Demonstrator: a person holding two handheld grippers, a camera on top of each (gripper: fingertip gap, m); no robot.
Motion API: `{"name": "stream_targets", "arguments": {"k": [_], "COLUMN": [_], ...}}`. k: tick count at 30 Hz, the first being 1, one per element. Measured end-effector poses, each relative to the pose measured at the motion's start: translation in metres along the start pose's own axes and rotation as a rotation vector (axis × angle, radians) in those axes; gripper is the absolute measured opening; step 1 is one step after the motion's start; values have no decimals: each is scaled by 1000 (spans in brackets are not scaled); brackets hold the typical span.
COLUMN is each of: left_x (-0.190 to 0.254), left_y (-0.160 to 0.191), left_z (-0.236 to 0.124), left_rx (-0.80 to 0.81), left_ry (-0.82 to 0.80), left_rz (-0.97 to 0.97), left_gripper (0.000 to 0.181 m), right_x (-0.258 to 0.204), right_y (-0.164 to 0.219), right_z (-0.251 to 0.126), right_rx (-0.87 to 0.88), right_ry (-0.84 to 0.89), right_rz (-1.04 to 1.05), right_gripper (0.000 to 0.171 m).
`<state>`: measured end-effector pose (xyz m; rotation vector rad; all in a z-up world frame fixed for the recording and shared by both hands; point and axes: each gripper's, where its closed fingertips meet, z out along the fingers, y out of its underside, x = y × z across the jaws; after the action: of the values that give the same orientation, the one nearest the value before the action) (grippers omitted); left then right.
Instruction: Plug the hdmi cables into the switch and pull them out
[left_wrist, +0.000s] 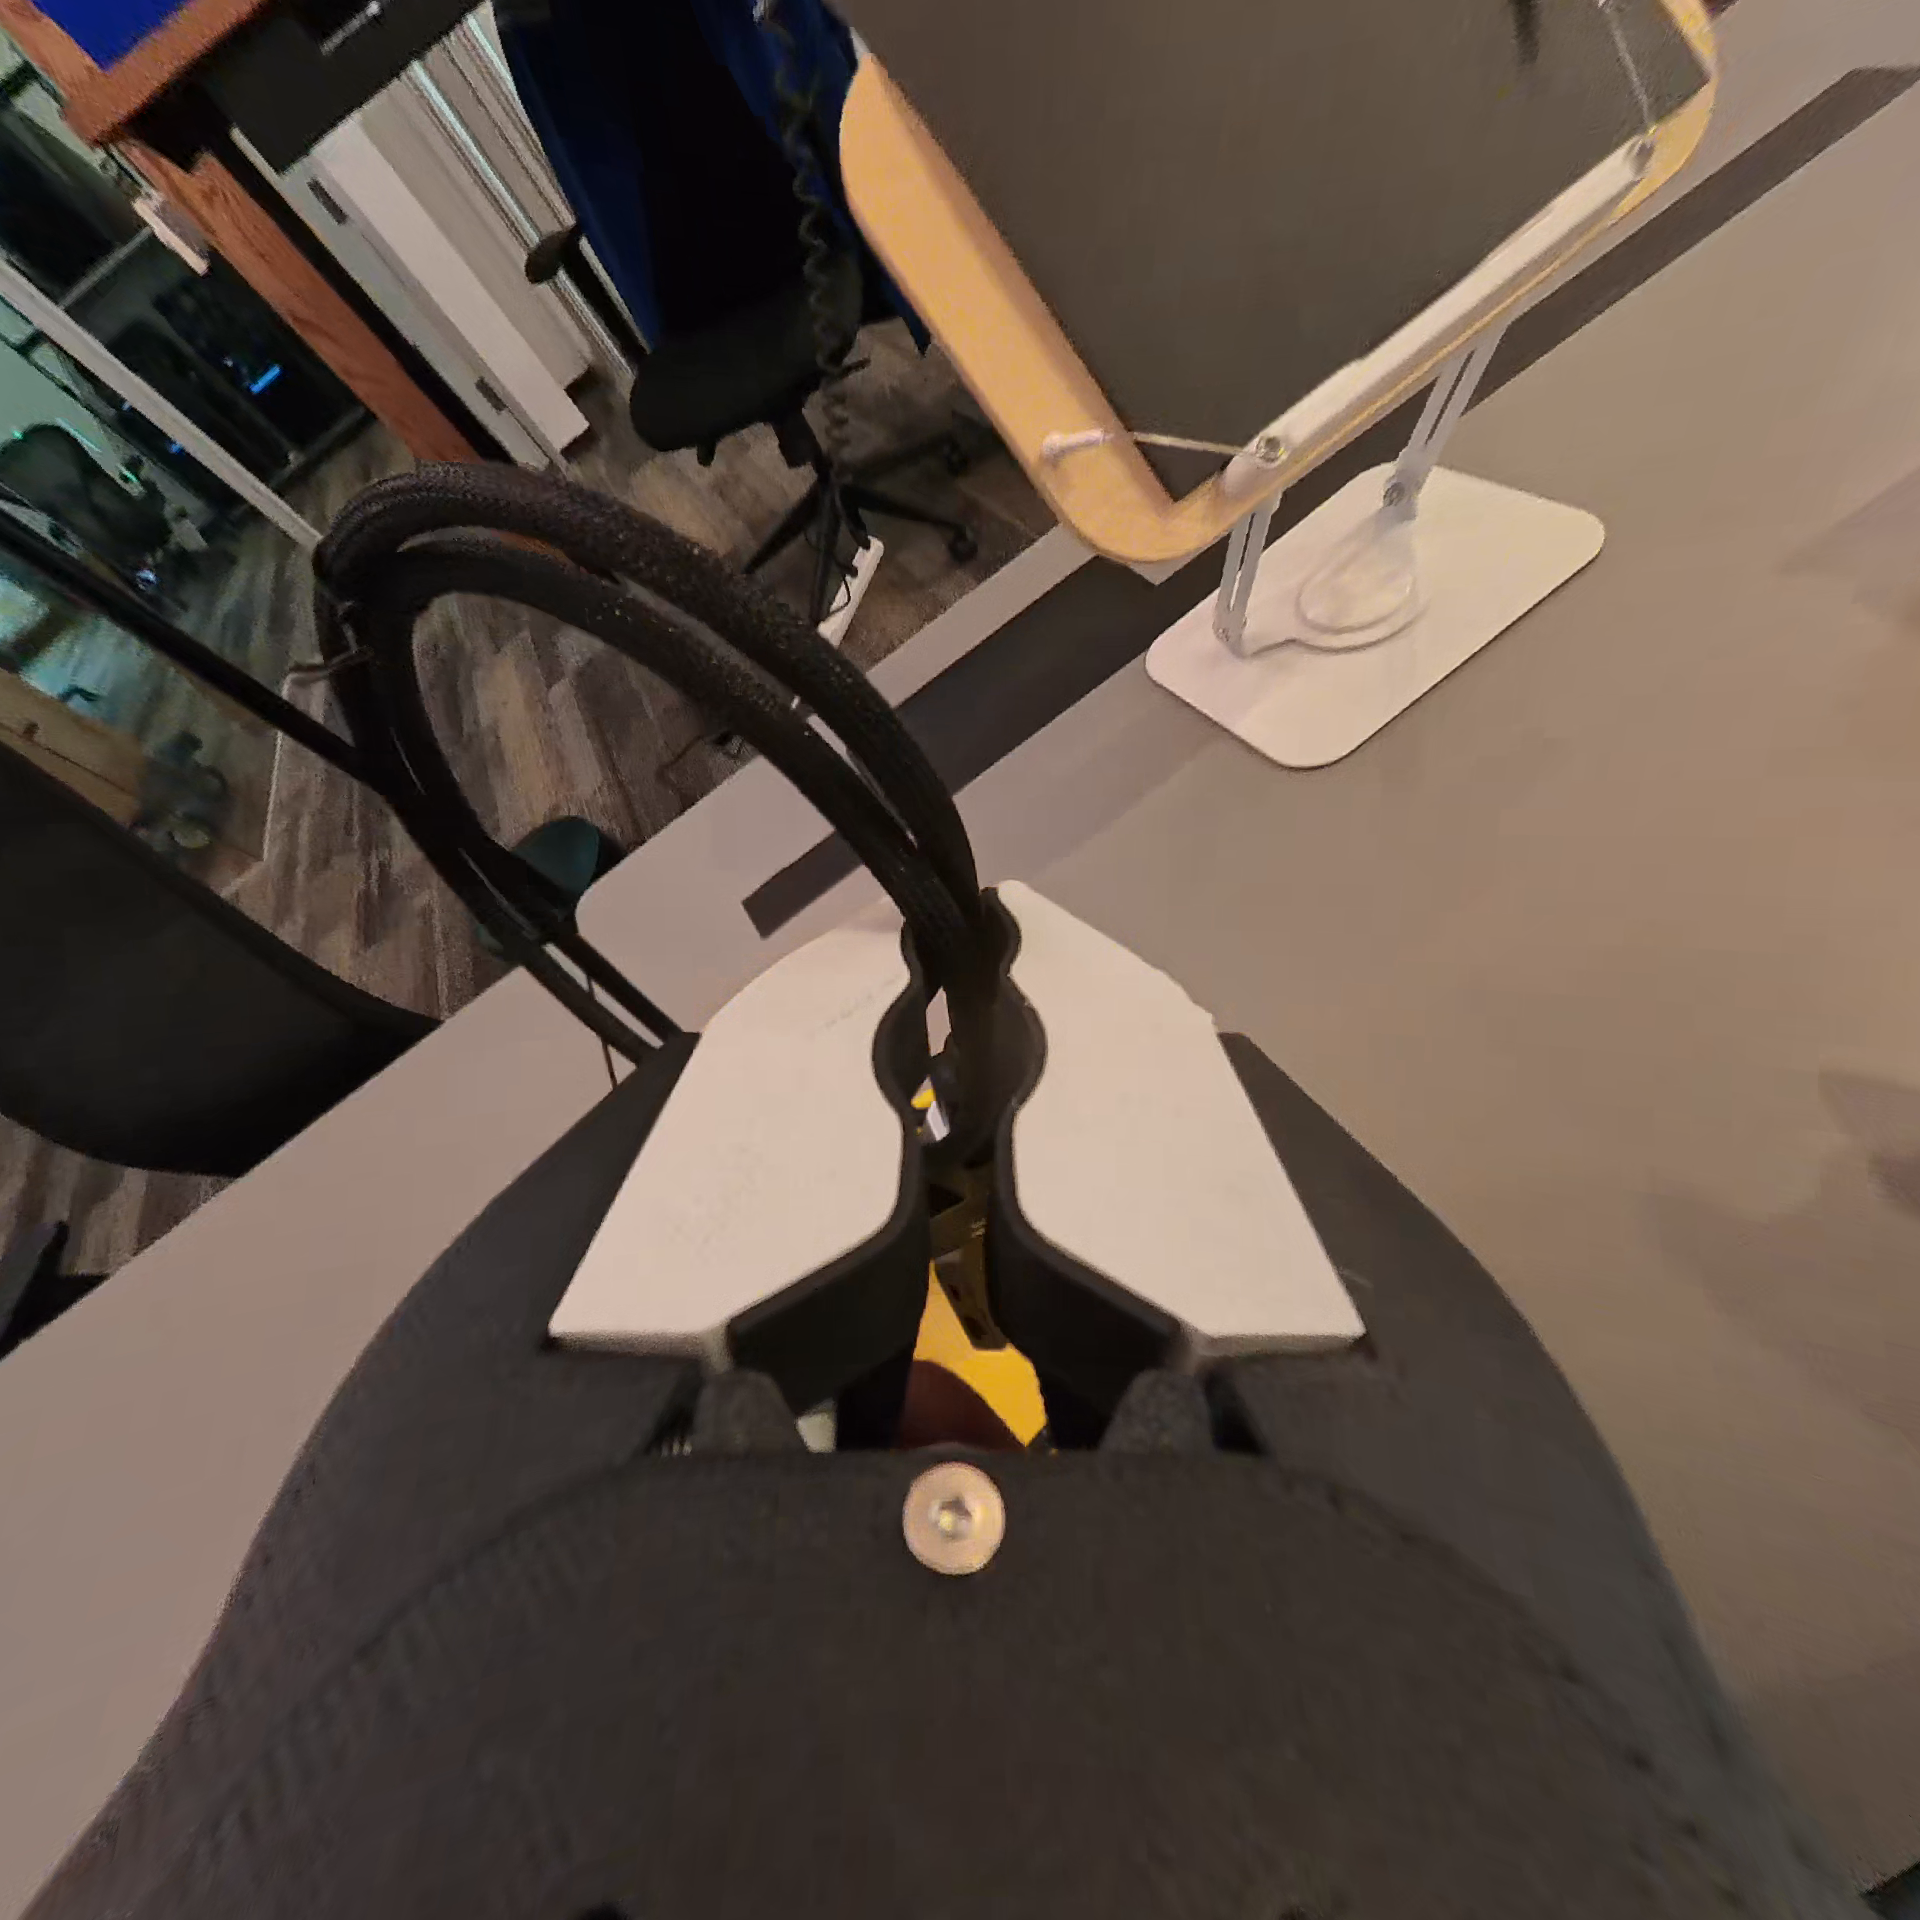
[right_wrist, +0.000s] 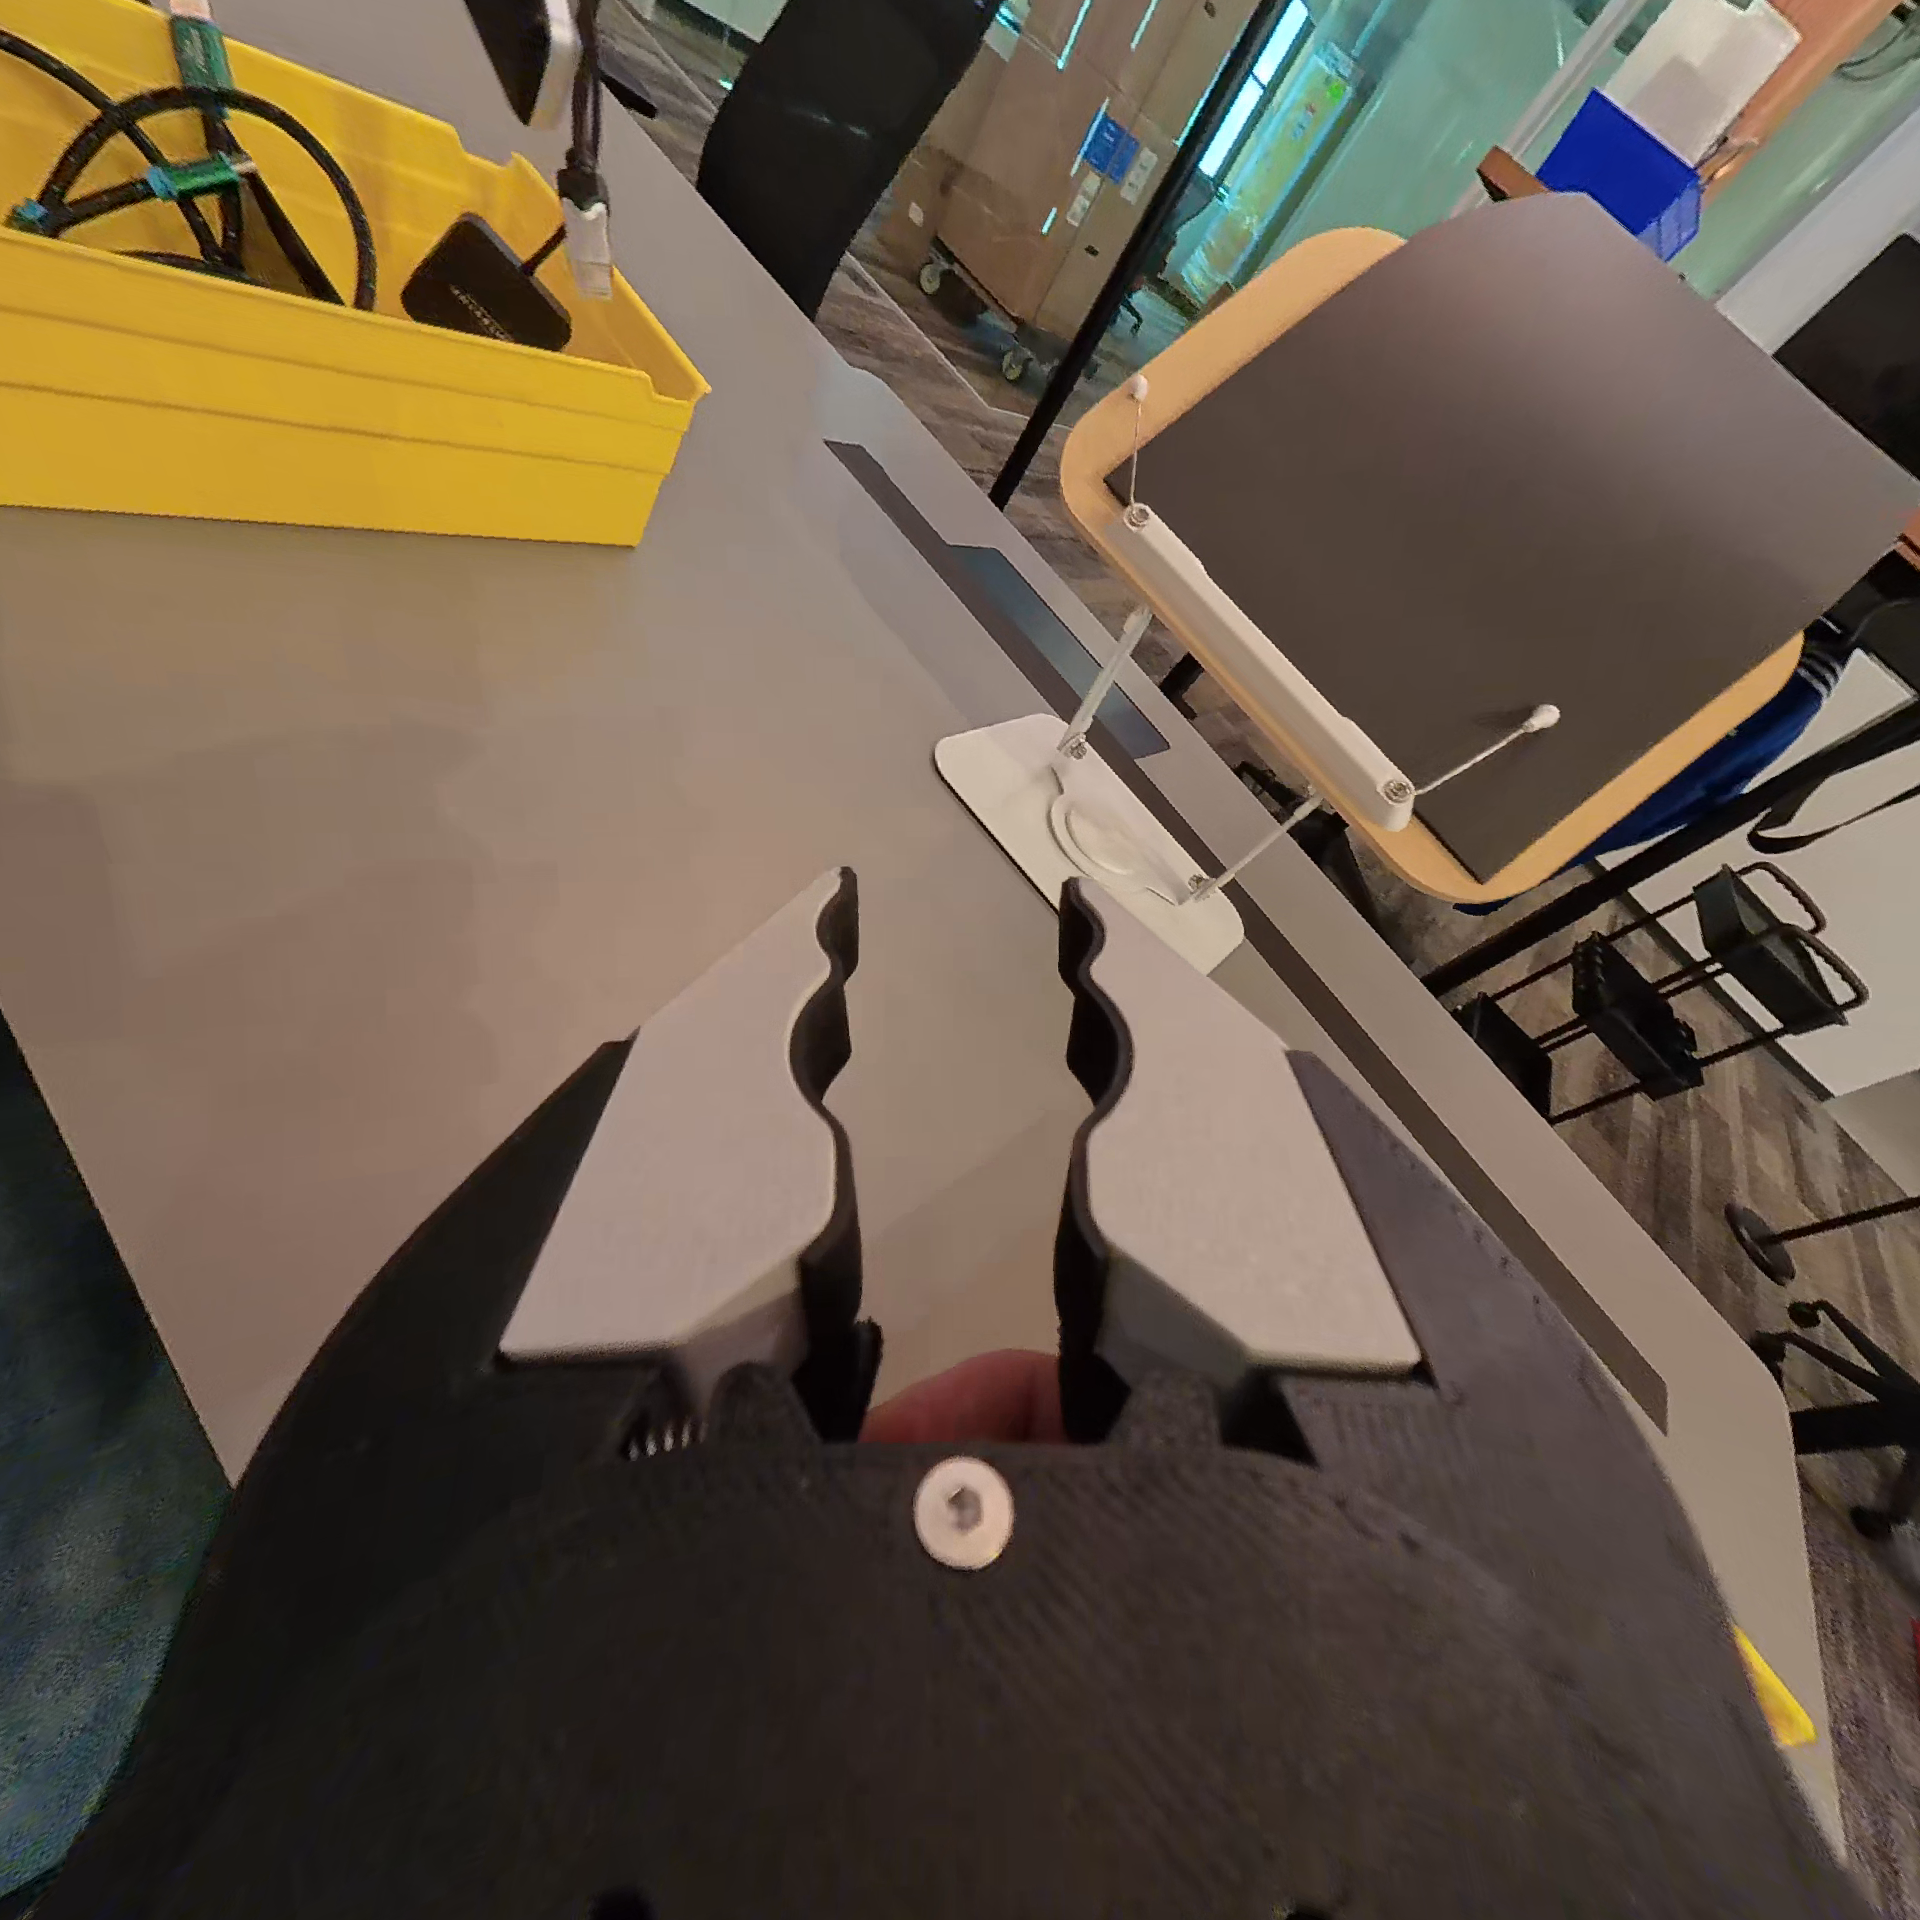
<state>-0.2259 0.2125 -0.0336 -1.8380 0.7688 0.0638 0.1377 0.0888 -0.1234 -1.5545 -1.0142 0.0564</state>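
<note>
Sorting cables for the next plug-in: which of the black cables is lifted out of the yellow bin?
The looped braided cable clamped in the left gripper. The other cables lie in the yellow bin; the right gripper is empty.

Black braided hdmi cable (left_wrist: 665, 613): looped high, off table. More coiled cables (right_wrist: 208, 197), flat black switch (right_wrist: 486, 283): lying in yellow bin (right_wrist: 312, 436).

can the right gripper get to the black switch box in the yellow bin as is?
Probably yes: right gripper is open and empty, bare table lies between, and the black switch box lies exposed in the open-topped yellow bin.
</note>
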Motion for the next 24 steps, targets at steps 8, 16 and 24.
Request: {"name": "stream_targets", "arguments": {"k": [8, 16, 24], "left_x": [-6, -15, 59], "left_y": [-22, -16, -59], "left_z": [-6, -10, -20], "left_rx": [60, 53, 98], "left_ry": [41, 26, 160], "left_rz": [-9, -7, 141], "left_gripper": [6, 6, 6], "right_x": [-14, -21, -35], "right_y": [-8, -7, -36], "right_z": [4, 8, 20], "right_rx": [25, 31, 96], "right_ry": [-41, -75, -134], "right_rz": [2, 18, 40], "right_gripper": [36, 37, 49]}}
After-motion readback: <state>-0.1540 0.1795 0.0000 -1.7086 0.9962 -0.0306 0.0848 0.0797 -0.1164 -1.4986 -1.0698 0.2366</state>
